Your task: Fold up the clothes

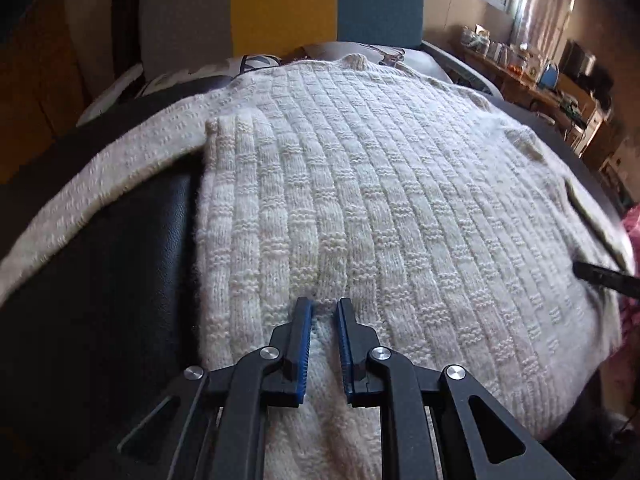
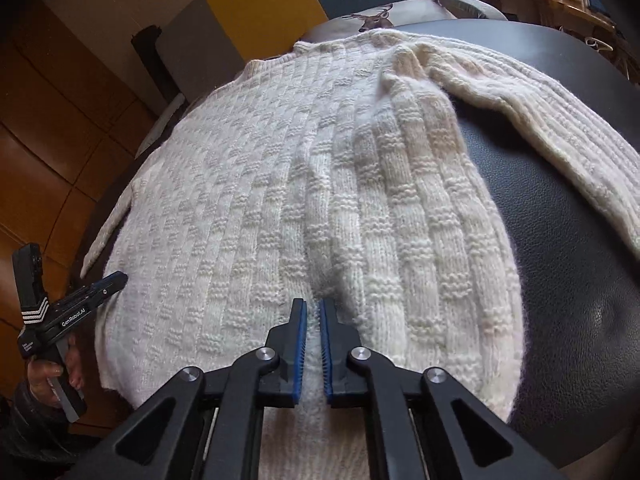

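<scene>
Two grippers, left gripper (image 1: 325, 306) and right gripper (image 2: 313, 306), each pinching the hem | sweater (image 1: 360, 184) chunky, floppy, stretchy knit | grab edges, not mid-panel

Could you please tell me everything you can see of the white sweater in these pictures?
The white sweater is a thick cream knit with a ribbed, basket-weave pattern. It lies spread flat on a dark leather-like surface, collar at the far end, sleeves spread out to both sides. The left gripper and the right gripper each pinch the near hem, with cloth bunched between the nearly closed jaws. A raised wrinkle runs up from the right gripper's hold.
</scene>
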`<state>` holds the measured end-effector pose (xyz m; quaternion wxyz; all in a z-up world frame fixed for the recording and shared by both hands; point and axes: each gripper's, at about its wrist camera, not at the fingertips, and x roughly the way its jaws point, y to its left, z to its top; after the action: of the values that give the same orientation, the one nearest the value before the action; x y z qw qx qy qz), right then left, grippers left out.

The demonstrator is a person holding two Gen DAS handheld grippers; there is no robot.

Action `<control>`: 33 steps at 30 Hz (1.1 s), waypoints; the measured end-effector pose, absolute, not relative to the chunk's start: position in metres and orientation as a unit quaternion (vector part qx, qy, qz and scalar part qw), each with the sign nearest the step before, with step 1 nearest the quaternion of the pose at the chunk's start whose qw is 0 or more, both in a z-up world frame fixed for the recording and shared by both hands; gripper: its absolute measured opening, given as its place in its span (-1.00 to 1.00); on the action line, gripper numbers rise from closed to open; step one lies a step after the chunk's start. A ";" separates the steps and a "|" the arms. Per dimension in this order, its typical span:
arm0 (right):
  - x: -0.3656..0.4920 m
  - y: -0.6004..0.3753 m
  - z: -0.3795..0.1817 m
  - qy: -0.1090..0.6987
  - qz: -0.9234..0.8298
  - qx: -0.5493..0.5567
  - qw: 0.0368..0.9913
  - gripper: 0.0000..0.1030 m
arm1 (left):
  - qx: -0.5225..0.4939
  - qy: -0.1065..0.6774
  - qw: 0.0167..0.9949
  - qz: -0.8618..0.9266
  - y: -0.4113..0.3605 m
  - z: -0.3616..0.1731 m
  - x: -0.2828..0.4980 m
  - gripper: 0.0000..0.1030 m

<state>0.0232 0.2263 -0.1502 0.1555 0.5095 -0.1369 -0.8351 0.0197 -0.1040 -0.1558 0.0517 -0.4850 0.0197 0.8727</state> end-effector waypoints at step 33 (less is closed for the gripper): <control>0.064 0.239 -0.140 -0.077 -0.835 0.532 0.120 -0.57 | -0.470 -0.148 0.071 0.867 -0.153 -0.082 0.103 -0.84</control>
<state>0.0643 0.2385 -0.1403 0.1197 0.5319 -0.0775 -0.8347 0.1025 -0.1529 -0.0817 0.0712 -0.4704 -0.1475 0.8671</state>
